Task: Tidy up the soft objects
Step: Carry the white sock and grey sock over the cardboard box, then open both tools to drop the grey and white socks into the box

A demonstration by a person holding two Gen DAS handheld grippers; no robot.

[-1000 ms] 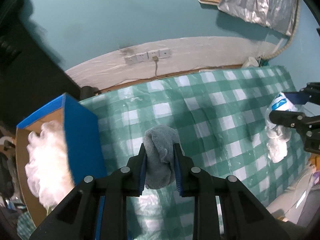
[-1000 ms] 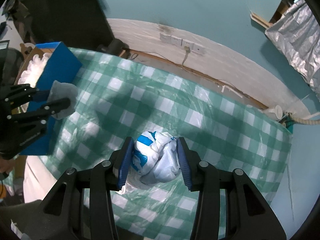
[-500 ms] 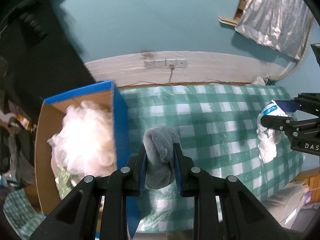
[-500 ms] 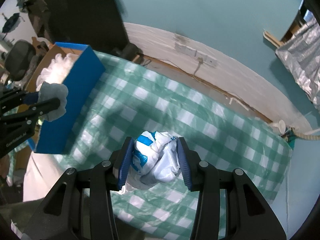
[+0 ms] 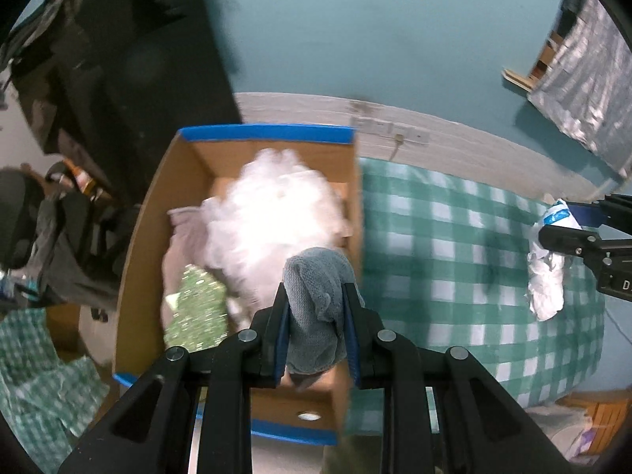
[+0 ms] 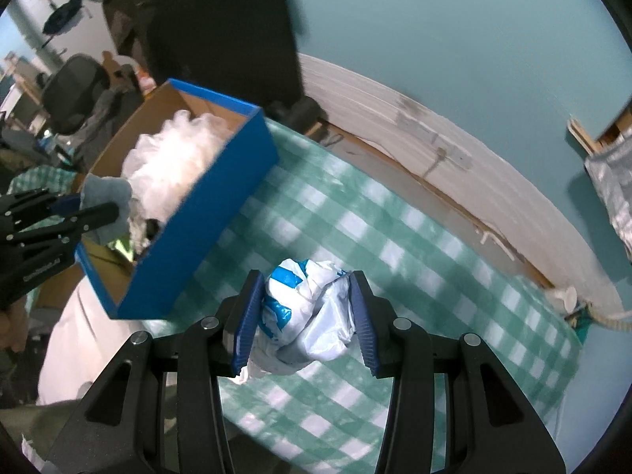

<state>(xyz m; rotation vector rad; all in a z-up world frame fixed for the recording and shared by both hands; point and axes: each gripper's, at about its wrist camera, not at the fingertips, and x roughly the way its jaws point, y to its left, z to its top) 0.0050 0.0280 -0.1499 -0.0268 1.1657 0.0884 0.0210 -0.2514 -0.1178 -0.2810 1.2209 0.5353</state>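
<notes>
Cloth [image 5: 316, 296], grey and bunched, is pinched between the closed fingers of the left gripper [image 5: 316, 308], above the right edge of the cardboard box [image 5: 138, 256]. A crumpled plastic bag [image 6: 306, 316] is clamped in the right gripper [image 6: 306, 316], over the checked tabletop [image 6: 434, 276].

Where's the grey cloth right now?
The grey cloth is clamped in the left gripper, held over the near right corner of the blue box, beside the white fluff.
</notes>
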